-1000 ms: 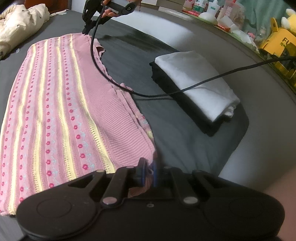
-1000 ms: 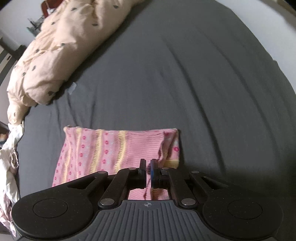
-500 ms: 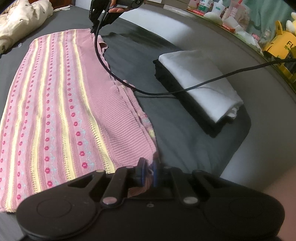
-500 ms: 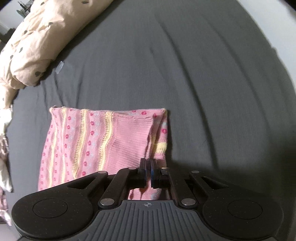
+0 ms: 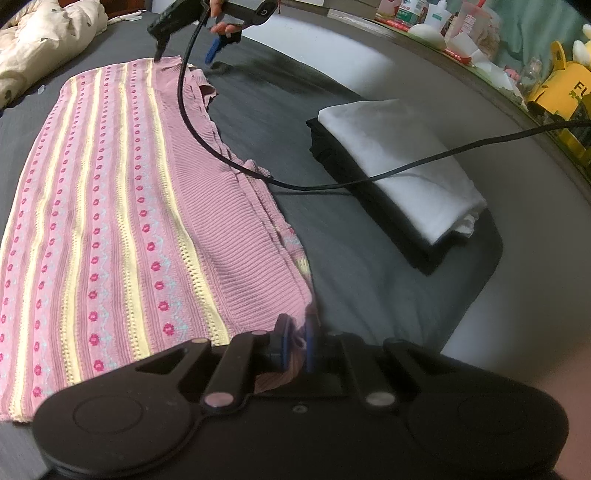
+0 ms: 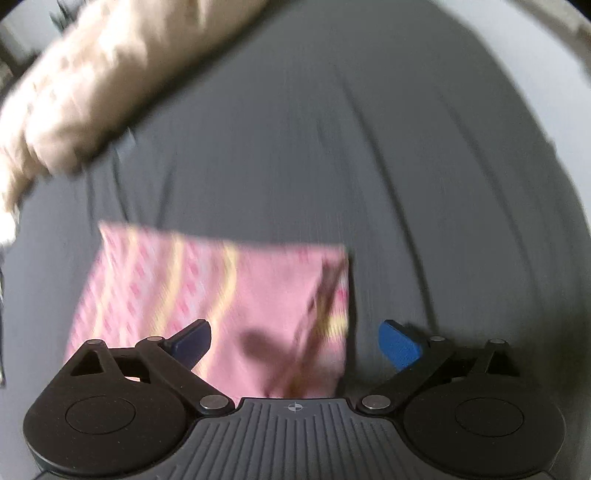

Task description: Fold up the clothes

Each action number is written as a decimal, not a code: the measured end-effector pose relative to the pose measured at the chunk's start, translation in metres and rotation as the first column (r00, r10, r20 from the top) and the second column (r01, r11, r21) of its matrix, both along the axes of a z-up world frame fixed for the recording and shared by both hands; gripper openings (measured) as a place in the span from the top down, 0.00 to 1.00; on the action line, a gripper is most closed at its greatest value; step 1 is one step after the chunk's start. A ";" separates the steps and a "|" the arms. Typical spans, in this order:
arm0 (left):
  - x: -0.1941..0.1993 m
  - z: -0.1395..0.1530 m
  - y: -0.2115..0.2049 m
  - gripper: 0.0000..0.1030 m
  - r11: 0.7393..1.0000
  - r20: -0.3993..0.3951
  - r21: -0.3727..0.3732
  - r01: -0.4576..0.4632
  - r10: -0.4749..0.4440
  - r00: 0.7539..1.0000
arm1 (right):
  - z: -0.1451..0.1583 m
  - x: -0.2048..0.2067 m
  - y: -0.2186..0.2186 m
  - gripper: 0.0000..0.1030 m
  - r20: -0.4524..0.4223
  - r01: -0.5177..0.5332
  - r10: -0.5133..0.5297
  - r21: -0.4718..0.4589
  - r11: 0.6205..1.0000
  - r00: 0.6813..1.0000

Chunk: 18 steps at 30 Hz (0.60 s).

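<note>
A pink knitted sweater (image 5: 122, 221) with yellow stripes and rows of red dots lies flat on a dark grey bed sheet (image 5: 369, 295), folded into a long band. Its long axis, and its stripes with it, runs from the left gripper (image 5: 295, 341) at the near end away to the right gripper (image 5: 184, 48) at the far end. The left gripper points steeply down at the near right corner of the sweater and is clenched on it, with a fold of pink knit pinched between its blue pads. The right gripper, held by a hand (image 5: 221, 26) at the top of the left wrist view, hovers over the far right corner with its jaws opening; in the blurred right wrist view the blue pads (image 6: 400, 349) stand wide apart and the sweater lies loose on the sheet below, not pressed by either pad. A black cable (image 5: 332, 184) runs from that gripper across the sweater's right edge and off to the right. Just to the right of the sweater, apart from it, sits a stack of folded clothes (image 5: 399, 173), white on top of black. A cream quilt (image 5: 44, 40) is bunched at the far left of the bed.
</note>
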<state>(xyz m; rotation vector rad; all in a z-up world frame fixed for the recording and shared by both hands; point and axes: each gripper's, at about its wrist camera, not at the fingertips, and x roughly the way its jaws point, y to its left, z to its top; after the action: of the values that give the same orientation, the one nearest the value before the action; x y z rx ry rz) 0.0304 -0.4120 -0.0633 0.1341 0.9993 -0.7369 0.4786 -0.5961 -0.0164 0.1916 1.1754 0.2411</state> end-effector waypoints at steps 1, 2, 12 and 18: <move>0.000 0.000 0.000 0.93 1.000 0.000 -0.001 0.000 0.000 1.000 | 0.006 0.001 -0.001 0.05 0.030 0.005 -0.006 0.012 1.000 1.000; 0.000 0.000 0.000 0.93 1.000 -0.001 -0.002 0.001 -0.001 1.000 | 0.009 0.003 -0.001 0.05 0.049 -0.001 0.000 0.024 1.000 0.999; 0.003 -0.001 0.000 0.93 1.000 -0.007 0.001 0.007 -0.007 1.000 | -0.001 0.039 -0.003 0.61 -0.041 0.000 0.000 0.009 1.000 0.999; 0.002 0.000 -0.001 0.93 1.000 -0.007 0.003 0.005 -0.005 1.000 | -0.009 0.041 -0.003 0.68 -0.059 -0.003 0.004 0.011 1.000 0.998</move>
<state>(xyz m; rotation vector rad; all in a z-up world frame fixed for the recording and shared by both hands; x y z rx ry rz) 0.0321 -0.4129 -0.0635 0.1367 1.0068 -0.7415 0.5195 -0.5986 -0.0250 0.2072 1.2334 0.2461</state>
